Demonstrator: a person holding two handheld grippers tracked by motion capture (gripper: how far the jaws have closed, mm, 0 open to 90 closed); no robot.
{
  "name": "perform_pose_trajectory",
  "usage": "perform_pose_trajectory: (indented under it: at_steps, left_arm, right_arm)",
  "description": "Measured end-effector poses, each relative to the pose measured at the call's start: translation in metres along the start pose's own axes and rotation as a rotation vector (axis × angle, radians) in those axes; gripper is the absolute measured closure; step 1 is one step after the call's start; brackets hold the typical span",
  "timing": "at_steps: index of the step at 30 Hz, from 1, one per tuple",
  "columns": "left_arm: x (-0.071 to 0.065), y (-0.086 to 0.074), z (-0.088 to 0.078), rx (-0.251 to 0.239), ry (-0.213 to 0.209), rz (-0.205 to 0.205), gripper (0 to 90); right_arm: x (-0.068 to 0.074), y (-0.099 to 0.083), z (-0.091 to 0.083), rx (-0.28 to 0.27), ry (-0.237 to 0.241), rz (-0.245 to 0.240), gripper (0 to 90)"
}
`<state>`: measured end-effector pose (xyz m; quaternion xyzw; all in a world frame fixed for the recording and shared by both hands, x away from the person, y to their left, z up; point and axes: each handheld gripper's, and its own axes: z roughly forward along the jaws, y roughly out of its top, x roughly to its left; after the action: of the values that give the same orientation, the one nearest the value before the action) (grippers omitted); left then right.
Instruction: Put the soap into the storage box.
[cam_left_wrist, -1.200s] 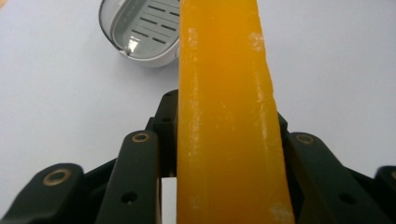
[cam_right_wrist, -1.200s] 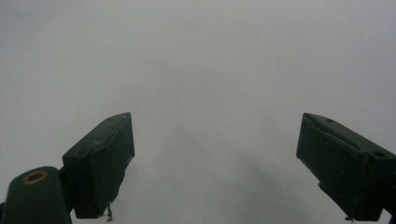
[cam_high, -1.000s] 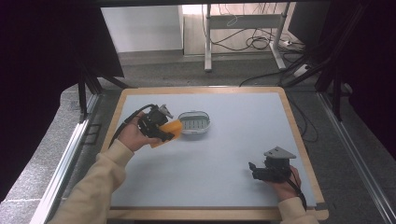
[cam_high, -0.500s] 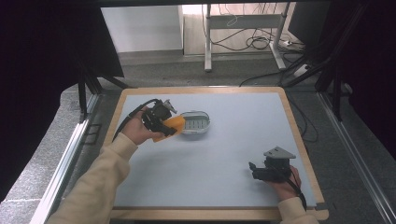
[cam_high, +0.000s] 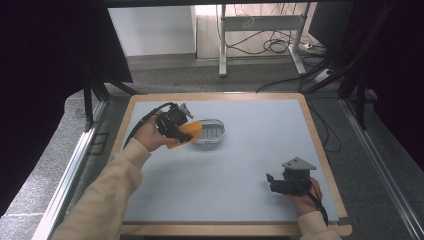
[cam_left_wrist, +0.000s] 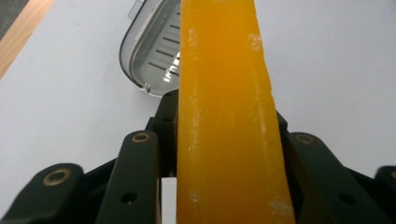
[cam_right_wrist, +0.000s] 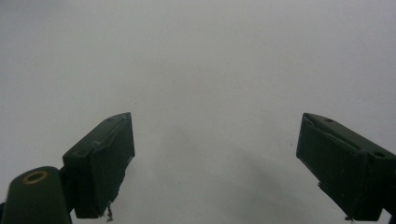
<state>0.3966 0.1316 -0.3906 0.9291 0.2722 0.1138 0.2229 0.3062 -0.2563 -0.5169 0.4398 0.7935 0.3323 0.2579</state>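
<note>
Soap (cam_high: 186, 132), an orange bar, sat pinched between the jaws of the left gripper (cam_high: 179, 131), held above the grey mat (cam_high: 240, 150) at the left end of a grey slotted dish (cam_high: 212, 131). In the left gripper view the soap (cam_left_wrist: 224, 116) ran up the middle of the frame, black jaws pressed against both its sides, with the dish (cam_left_wrist: 152, 51) lying on the mat beyond it. The right gripper (cam_high: 272, 181) rested low at the mat's near right corner, well apart from the dish. Its own view showed the right gripper (cam_right_wrist: 215, 163) with jaws spread wide over bare mat (cam_right_wrist: 210, 70), nothing between them.
</note>
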Motion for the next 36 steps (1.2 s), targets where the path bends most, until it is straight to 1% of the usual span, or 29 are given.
perform_pose_trajectory:
  at_steps: [6, 16, 20, 26, 31, 36]
  left_arm:
    - [0.001, 0.004, 0.003, -0.006, -0.007, 0.017, 61.8]
    - [0.009, 0.011, 0.013, -0.005, -0.029, 0.021, 61.8]
    - [0.012, 0.014, 0.015, -0.008, -0.030, 0.025, 61.8]
    - [0.016, 0.019, 0.018, -0.010, -0.030, 0.045, 61.8]
    - [0.018, 0.020, 0.021, -0.014, -0.040, 0.047, 61.8]
    - [0.023, 0.024, 0.028, -0.016, -0.044, 0.046, 61.8]
  right_arm:
    - [0.000, 0.000, 0.001, 0.000, 0.000, -0.002, 11.7]
    - [-0.001, -0.001, 0.001, 0.002, -0.001, -0.005, 11.7]
    - [-0.001, -0.001, 0.001, 0.002, -0.001, -0.006, 11.7]
    - [-0.002, -0.001, 0.001, 0.003, -0.002, -0.006, 11.7]
    - [-0.002, -0.001, 0.001, 0.004, -0.002, -0.006, 11.7]
    - [-0.002, -0.001, 0.002, 0.008, -0.001, -0.009, 11.7]
